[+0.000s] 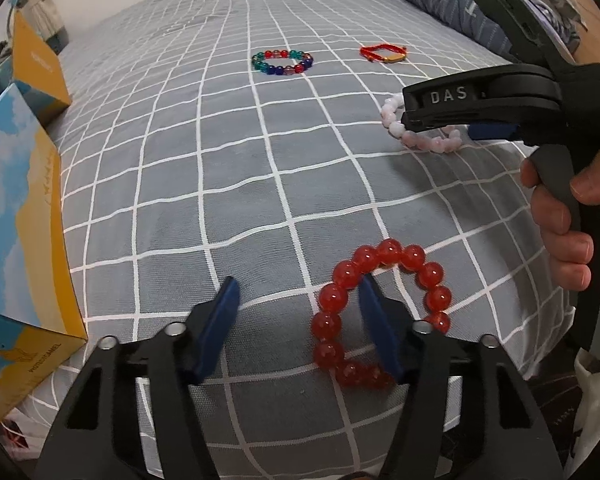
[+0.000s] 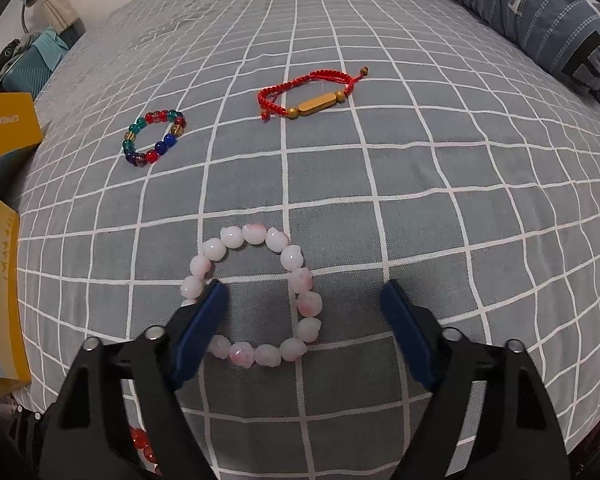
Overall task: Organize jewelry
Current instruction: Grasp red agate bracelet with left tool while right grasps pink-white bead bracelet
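Left wrist view: the left tool (image 1: 296, 292) has its blue-padded jaws apart over a bed (image 1: 220, 160) covered in grey cloth with a white grid. A red bead bracelet (image 1: 380, 312), made of large glossy round beads, lies on the cloth; the tool's right finger sits inside its ring and the other finger stands outside to the left, with nothing clamped. Further back lie a multicolour bead bracelet (image 1: 282, 62) of small glass-like beads and a red cord bracelet (image 1: 383, 53) with a gold bar. At right, a hand (image 1: 560, 216) holds the right tool (image 1: 420, 120) low over a pink bead bracelet (image 1: 420, 136). Yellow and blue cardboard boxes (image 1: 24, 240) stand at the left edge of the bed; their contents are not visible. Right wrist view: the right tool (image 2: 304, 300) has its jaws apart. The pink bead bracelet (image 2: 256, 292), with matte, pale, uneven beads, lies flat; the left finger rests over its near-left side and the right finger stands clear outside it. The multicolour bead bracelet (image 2: 155, 138) and red cord bracelet (image 2: 308, 94) lie well apart beyond. A folded grey-blue blanket (image 2: 540, 12) lies at top right.
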{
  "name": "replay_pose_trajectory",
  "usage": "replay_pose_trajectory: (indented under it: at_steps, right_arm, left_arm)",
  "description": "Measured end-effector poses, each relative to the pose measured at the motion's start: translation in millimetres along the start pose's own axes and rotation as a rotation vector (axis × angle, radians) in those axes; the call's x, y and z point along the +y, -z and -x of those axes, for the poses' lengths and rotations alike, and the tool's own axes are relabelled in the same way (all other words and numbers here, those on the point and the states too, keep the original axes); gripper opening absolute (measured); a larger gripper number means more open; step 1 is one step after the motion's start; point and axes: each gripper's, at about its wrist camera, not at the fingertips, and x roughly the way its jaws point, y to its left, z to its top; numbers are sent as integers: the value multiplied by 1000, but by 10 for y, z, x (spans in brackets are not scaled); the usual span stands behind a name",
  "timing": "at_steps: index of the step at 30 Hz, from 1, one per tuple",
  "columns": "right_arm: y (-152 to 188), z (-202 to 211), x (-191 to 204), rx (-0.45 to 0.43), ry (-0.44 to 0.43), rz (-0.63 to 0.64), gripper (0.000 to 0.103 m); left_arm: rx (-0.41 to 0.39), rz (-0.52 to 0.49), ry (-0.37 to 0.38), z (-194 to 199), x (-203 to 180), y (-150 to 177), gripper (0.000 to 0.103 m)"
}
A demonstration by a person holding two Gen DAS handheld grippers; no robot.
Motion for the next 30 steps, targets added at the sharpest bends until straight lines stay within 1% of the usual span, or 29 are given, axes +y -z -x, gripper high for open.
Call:
replay_pose_trajectory:
  at_steps: [3, 5, 7, 8, 10, 11, 13, 14, 15, 16, 20, 28, 30]
  right_arm:
    - [10, 19, -10, 7, 2, -7, 62]
    - [14, 25, -15, 11, 6, -10, 56]
    - [26, 45, -21, 13, 11, -12, 48]
    - [26, 50, -19, 15, 13, -10, 46]
    - [24, 51, -10, 17, 16, -4, 37]
    - [26, 54, -4, 19, 16, 0, 34]
    - [31, 59, 2, 22, 20, 5, 23]
    - [36, 63, 3, 20, 26, 5, 20]
    - [40, 64, 0, 20, 31, 6, 14]
    - [44, 66, -3, 19, 38, 10, 12]
    - [50, 95, -12, 10, 38, 10, 12]
    - [60, 226, 19, -17, -15, 6, 12]
    - [52, 275, 47, -31, -43, 11, 12]
  left_arm:
    - [5, -5, 3, 12, -1, 0, 46]
    - [7, -7, 2, 17, -3, -1, 43]
    - [9, -7, 0, 25, -7, -1, 37]
    - [10, -9, -1, 26, -11, -5, 36]
    - [13, -12, 0, 34, -9, -6, 30]
    - [14, -13, 0, 37, -7, -10, 28]
    - [14, -10, -1, 53, 5, -17, 16]
    - [13, -11, -3, 60, 10, -19, 15]
    - [11, -14, -4, 70, 13, -19, 15]
    - [10, -15, -2, 72, 15, -20, 14]
    - [3, -8, 8, 92, 33, -34, 13]
    - [-21, 5, 29, 174, 59, -66, 13]
    - [-27, 8, 32, 201, 63, -71, 13]
